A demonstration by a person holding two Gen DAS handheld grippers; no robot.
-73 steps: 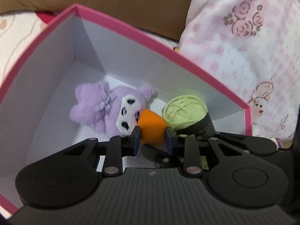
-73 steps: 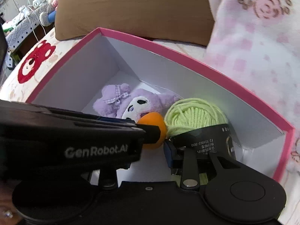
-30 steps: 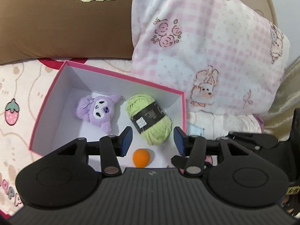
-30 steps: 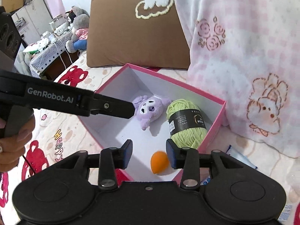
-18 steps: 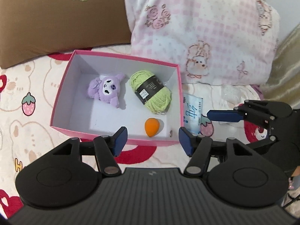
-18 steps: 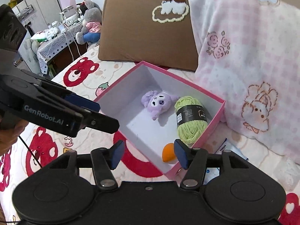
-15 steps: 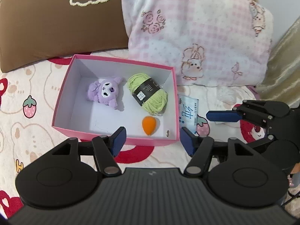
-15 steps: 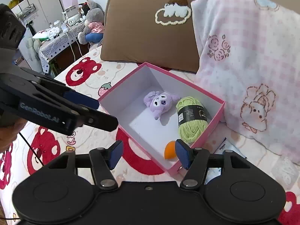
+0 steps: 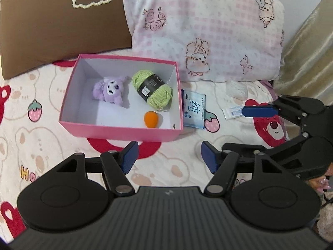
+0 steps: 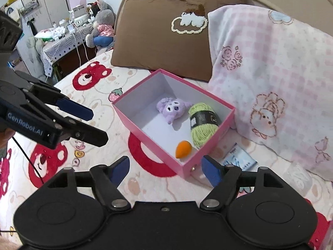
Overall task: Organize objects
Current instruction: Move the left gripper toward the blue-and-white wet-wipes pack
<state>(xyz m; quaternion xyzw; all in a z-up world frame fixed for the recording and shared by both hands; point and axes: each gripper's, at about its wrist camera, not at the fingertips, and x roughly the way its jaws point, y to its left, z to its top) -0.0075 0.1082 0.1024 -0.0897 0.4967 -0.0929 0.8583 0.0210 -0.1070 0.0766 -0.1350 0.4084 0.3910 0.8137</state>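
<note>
Now both grippers have backed off the pink box (image 9: 124,133), fingers spread.

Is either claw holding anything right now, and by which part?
Nothing is held. The left claw and right claw are both open and empty, jaws just opening wider, above the bed short of the pink box.

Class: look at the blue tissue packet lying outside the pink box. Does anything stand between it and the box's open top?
Only the box wall. The tissue packet lies on the bedspread against the pink box, whose top is uncovered, with bare floor left inside.
</note>
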